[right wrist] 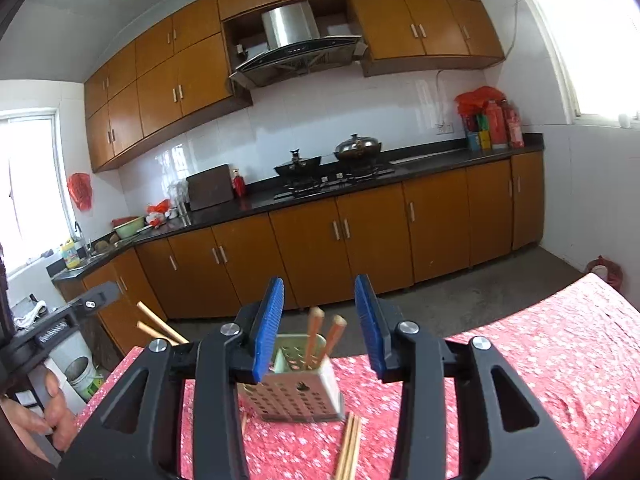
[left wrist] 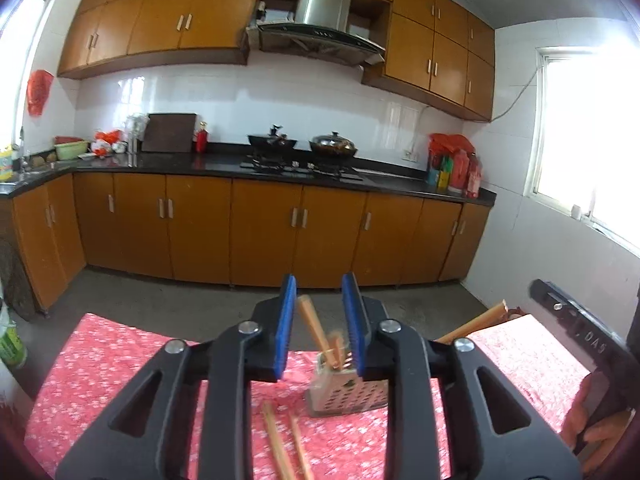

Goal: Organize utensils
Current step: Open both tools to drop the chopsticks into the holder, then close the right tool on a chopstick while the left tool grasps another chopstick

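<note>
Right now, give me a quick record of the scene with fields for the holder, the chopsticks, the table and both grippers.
holder: perforated metal utensil holder, upright on the table
chopsticks in holder: two, standing tilted
chopsticks on table: loose ones lying just in front of the holder
table: covered with a red floral cloth
left gripper: open, nothing between the pads
right gripper: open, empty, aimed at the holder
background: kitchen counter with two lidded woks on the stove

loose chopsticks (left wrist: 282,446) cut off below, holder (left wrist: 347,394) partly hidden, blurred
</note>
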The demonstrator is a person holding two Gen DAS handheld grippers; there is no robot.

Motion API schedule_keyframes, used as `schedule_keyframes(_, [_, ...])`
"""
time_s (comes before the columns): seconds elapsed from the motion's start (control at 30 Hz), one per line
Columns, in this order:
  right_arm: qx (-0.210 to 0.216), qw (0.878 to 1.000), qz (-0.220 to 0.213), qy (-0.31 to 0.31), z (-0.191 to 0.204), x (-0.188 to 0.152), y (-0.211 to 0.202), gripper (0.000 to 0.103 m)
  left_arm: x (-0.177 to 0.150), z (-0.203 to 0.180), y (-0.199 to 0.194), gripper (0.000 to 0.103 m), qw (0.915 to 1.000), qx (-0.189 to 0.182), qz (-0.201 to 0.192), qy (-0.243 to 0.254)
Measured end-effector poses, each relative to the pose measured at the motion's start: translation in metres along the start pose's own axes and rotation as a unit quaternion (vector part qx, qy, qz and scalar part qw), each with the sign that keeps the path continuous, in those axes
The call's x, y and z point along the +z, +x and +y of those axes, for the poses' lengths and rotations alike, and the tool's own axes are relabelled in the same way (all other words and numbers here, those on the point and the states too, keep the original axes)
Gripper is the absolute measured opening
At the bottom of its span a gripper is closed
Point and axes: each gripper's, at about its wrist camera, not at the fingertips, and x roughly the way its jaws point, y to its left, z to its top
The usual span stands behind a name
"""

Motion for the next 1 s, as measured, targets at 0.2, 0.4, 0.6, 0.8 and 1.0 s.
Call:
schedule_keyframes(0.2, [-0.042,0.998,0.054,0.012,-0.028,-0.049,-0.014,0.041,-0.049,0.036,-0.026,0.033,0.9985,0.040,0.037,-0.006])
schedule_keyframes(0.4, [-0.038,0.973,0.224,0.035,-0.045,-0.145,0.025,0.027,-0.127,0.065,-0.009,0.033,0.9881,0.074,0.134,-0.011])
schedule_keyframes(0.6, [-0.006,0.954,0.299,0.035,-0.024,-0.201,0.041,0.022,-0.175,0.073,-0.001,0.033,0.9790,0.067,0.189,-0.035])
schedule_keyframes(0.8, [-0.016,0.949,0.316,0.008,-0.013,-0.217,0.049,0.017,-0.190,0.067,0.002,0.033,0.9767,0.054,0.204,-0.036])
schedule_keyframes(1.0, [-0.062,0.949,0.305,-0.038,-0.014,-0.215,0.054,0.008,-0.199,0.055,0.009,0.033,0.9740,0.032,0.222,-0.033])
